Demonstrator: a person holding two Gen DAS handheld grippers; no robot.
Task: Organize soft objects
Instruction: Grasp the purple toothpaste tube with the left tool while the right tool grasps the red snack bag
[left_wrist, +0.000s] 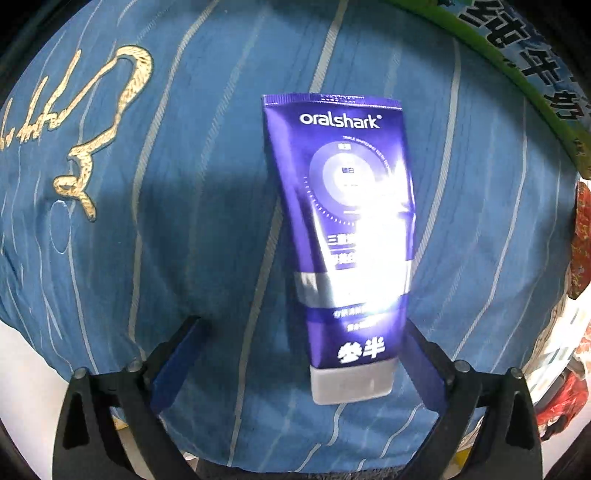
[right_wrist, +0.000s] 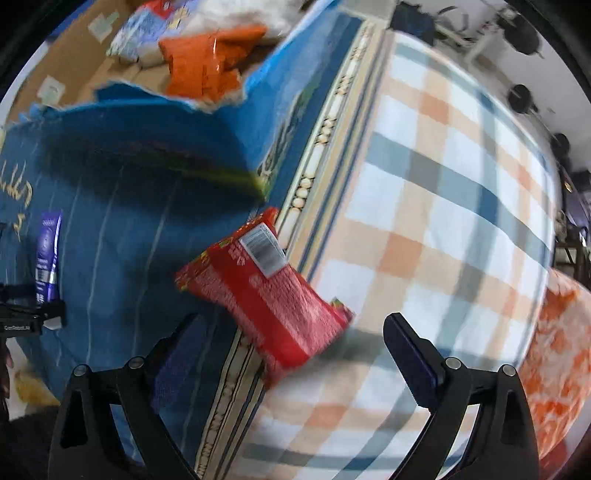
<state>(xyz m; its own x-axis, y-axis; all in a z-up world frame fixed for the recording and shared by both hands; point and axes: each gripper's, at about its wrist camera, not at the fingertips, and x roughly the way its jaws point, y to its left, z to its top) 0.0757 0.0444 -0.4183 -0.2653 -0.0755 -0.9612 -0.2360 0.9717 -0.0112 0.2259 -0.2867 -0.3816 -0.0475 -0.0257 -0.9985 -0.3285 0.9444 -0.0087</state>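
A purple "oralshark" tube (left_wrist: 343, 236) lies on a blue striped pillow (left_wrist: 184, 221), cap end toward me. My left gripper (left_wrist: 306, 365) is open, its fingers on either side of the cap end; the right finger is close to the tube. The tube also shows small at the left of the right wrist view (right_wrist: 48, 254), next to the left gripper's body. A red snack packet (right_wrist: 266, 291) lies on the edge of the blue pillow (right_wrist: 122, 236) and a plaid blanket (right_wrist: 443, 206). My right gripper (right_wrist: 291, 350) is open just before the packet, holding nothing.
A cardboard box (right_wrist: 74, 77) at the upper left holds an orange packet (right_wrist: 207, 62) and other bags. A green-edged printed carton (left_wrist: 532, 70) sits at the upper right of the left wrist view. An orange-and-white cloth (right_wrist: 554, 354) lies at the right.
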